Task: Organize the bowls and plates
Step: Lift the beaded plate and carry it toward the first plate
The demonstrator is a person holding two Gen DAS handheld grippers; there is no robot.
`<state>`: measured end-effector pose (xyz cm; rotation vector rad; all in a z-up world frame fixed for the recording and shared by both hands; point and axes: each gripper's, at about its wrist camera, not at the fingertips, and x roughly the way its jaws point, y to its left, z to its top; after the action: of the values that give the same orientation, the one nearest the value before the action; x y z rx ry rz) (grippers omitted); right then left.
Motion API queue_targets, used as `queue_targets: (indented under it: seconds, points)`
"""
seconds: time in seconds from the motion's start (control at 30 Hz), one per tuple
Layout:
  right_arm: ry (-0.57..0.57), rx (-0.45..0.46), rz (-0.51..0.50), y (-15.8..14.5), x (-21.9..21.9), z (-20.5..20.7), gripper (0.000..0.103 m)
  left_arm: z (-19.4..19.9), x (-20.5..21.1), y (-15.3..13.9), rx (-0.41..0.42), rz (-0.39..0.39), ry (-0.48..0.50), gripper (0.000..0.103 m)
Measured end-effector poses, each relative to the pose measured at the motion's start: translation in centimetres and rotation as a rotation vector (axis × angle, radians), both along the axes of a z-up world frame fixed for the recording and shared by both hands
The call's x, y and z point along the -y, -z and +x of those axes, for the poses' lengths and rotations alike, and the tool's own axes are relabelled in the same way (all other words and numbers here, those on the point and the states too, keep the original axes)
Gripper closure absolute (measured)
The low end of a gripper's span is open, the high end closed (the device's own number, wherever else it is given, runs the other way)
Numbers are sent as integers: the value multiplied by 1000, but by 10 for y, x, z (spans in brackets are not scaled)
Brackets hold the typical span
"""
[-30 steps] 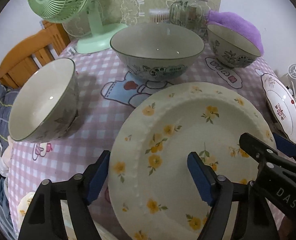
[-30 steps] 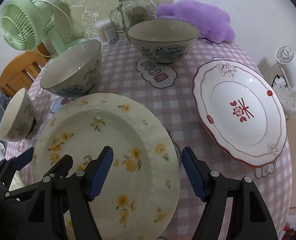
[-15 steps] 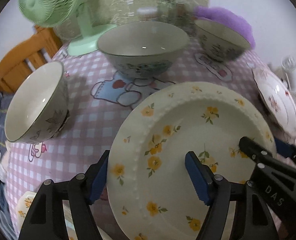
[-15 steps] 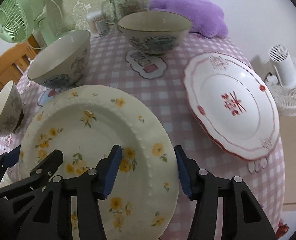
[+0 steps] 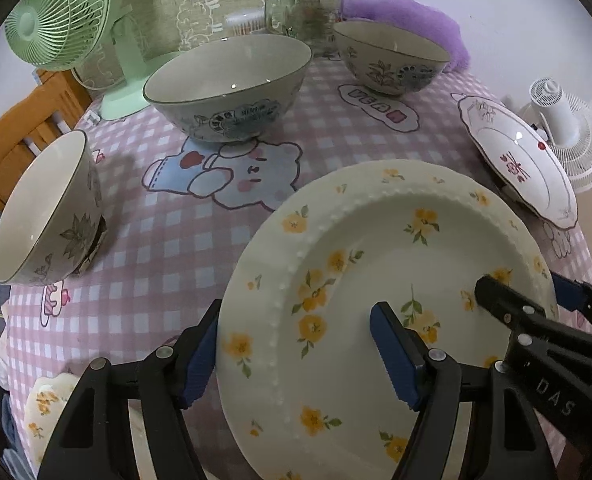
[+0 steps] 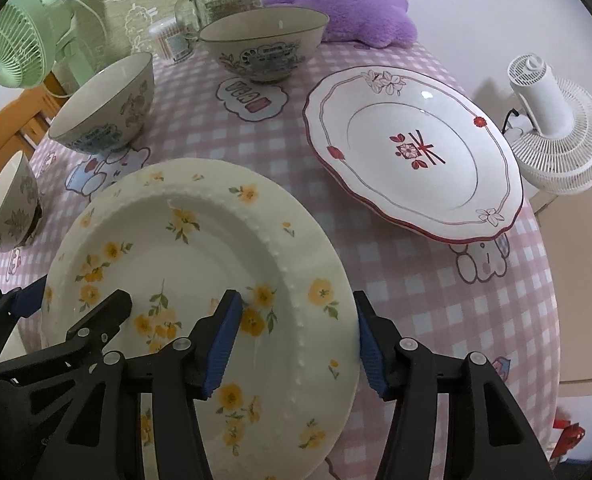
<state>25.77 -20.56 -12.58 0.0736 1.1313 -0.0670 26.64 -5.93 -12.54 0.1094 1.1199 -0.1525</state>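
A cream plate with yellow flowers [image 5: 380,280] is held between both grippers above the pink checked table; it also shows in the right wrist view [image 6: 200,264]. My left gripper [image 5: 296,352] grips its left rim, one finger over and one under. My right gripper [image 6: 296,340] grips its right rim the same way. A white plate with a red rim [image 6: 412,152] lies to the right. A large bowl [image 5: 228,88], a second bowl [image 5: 392,56] and a small bowl [image 5: 44,208] stand behind and to the left.
A green fan [image 5: 72,12], glass jars [image 5: 308,4] and a purple plush [image 6: 344,8] stand at the table's back. A white fan [image 6: 556,132] stands off the right edge. Another flowered plate [image 5: 44,400] lies at the near left edge.
Both grippers have lifted the flowered plate and carried it to the right, nearer the red-rimmed plate. The right gripper's jaws have narrowed onto the rim.
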Motion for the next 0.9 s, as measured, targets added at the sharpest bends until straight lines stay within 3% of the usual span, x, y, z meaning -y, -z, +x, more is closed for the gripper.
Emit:
queue_targets:
  seconds: [0.2,0.43,0.9]
  points:
    - [1,21,2,1,0,-2,41,-1,2,-1,21,12,-18,30]
    - [34,-17,22,0,4,-1,41,-4,8,-4,-2,22,-13,32]
    - [120,-18,3,-21,31,-53,41,-50,35,-24,-2,-2,52,32]
